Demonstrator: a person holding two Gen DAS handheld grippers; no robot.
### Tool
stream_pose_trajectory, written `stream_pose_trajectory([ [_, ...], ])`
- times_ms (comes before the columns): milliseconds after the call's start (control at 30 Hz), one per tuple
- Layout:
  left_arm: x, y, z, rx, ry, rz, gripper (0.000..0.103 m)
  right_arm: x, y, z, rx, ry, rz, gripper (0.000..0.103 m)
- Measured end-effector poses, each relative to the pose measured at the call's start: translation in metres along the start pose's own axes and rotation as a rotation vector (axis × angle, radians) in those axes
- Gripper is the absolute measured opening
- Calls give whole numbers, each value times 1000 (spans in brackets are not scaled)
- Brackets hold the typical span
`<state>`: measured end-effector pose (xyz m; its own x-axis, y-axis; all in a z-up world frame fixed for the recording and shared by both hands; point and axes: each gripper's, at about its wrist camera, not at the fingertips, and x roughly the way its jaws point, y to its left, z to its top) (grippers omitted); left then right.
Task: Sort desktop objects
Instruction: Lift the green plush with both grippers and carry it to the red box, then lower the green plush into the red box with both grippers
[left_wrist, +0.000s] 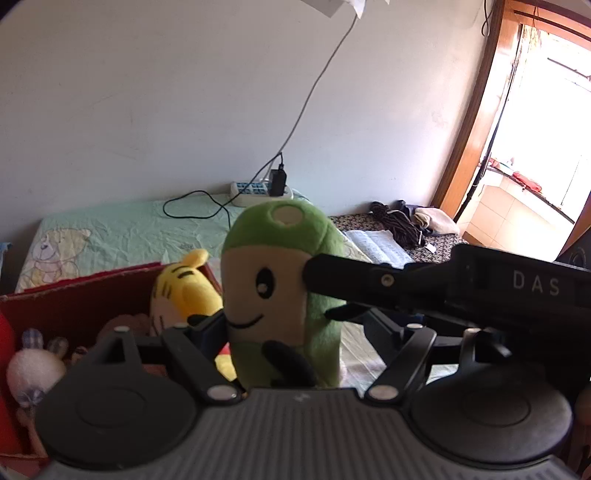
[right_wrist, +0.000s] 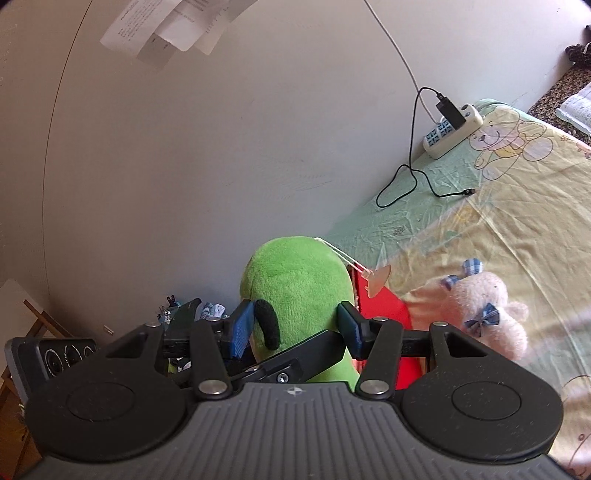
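Green plush toy (right_wrist: 295, 280) clamped btwn both grippers, left (left_wrist: 280, 325) & right (right_wrist: 295, 328), jaws part-open.

A green plush toy (left_wrist: 280, 295) with a cream face was seen upright between the jaws of the left gripper (left_wrist: 275, 321), its side pressed by a finger of the right gripper (left_wrist: 369, 284). A yellow tiger plush (left_wrist: 184, 291) and a white bunny (left_wrist: 35, 365) were seen behind in a red box (left_wrist: 77, 299) on the bed (left_wrist: 122, 229).
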<state>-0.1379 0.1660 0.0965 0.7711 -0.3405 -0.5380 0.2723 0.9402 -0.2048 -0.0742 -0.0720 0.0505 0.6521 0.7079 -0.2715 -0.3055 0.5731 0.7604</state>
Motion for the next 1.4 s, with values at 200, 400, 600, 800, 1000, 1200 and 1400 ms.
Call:
stream_pose_trajectory([
  [200, -20, 40, 2, -21, -17, 61, 77, 30, 25, -15, -12, 12, 46, 54],
  [400, -29, 75, 2, -60, -14, 113, 77, 69, 44, -24, 2, 49, 78, 55],
  [600, -23, 109, -1, -104, 17, 137, 77, 103, 54, -34, 17, 95, 84, 55],
  [800, -8, 135, -5, -139, 56, 135, 77, 127, 58, -45, 48, 132, 59, 55],
  [1000, 11, 157, -10, -174, 104, 131, 78, 148, 58, -49, 50, 168, 0, 56],
  [1200, 28, 179, -13, -197, 139, 130, 78, 172, 53, -53, 52, 210, -29, 56],
  [1400, 42, 191, -20, -211, 186, 135, 78, 192, 47, -57, 70, 237, -58, 56],
])
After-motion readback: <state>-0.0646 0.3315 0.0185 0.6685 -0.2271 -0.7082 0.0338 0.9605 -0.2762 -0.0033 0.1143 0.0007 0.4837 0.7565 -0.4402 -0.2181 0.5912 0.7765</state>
